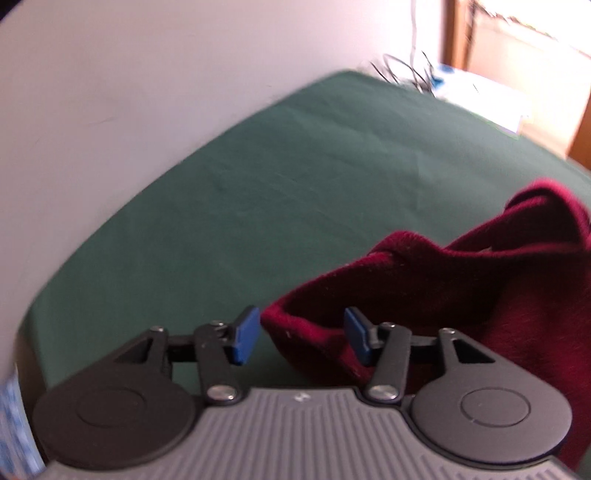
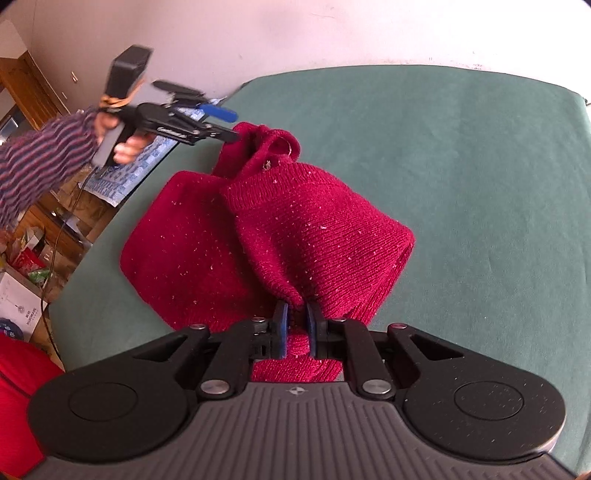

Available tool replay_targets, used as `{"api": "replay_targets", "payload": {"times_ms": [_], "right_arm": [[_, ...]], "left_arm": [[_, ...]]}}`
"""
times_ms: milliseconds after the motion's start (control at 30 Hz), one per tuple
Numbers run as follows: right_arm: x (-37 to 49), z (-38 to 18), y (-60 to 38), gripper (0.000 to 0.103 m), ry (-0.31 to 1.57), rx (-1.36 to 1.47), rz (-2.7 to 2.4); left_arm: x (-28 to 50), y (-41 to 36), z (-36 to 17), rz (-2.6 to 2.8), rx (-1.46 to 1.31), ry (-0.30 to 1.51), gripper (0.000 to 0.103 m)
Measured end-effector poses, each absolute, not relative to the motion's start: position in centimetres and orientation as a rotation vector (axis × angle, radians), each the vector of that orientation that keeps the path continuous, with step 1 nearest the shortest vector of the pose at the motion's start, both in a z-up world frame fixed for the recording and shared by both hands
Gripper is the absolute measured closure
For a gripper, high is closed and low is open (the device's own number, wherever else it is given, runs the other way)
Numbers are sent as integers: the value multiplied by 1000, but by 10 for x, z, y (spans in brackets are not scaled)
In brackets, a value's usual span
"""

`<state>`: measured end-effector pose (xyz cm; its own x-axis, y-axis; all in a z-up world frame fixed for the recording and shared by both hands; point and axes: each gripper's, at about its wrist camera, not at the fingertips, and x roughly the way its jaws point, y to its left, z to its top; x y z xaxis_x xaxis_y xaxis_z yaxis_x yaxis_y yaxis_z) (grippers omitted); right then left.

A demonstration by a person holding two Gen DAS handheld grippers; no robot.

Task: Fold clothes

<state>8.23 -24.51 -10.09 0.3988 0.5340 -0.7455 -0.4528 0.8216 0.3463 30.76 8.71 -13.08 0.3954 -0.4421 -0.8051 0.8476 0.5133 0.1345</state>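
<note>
Firmly, the jaws of the right gripper are pinching a bunched fold of the dark red knitted sweater, with the wool squeezed between the two blue pads. From that pinch the sweater spreads out, half folded, on the green tabletop. At the far edge of the sweater, the left gripper has its jaws spread apart. A rolled hem of the sweater lies between its blue pads, but they do not press on it. A hand coming out of a striped sleeve holds this gripper. Beyond the sweater the tabletop meets a pale wall. Left of the sweater, past the tabletop edge, boxes stand on the floor.
</note>
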Motion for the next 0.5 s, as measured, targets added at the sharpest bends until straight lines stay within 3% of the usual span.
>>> {"api": "replay_targets", "payload": {"times_ms": [500], "right_arm": [[86, -100, -250, 91, 1017, 153, 608]], "left_arm": [[342, 68, -160, -1061, 634, 889, 36]]}}
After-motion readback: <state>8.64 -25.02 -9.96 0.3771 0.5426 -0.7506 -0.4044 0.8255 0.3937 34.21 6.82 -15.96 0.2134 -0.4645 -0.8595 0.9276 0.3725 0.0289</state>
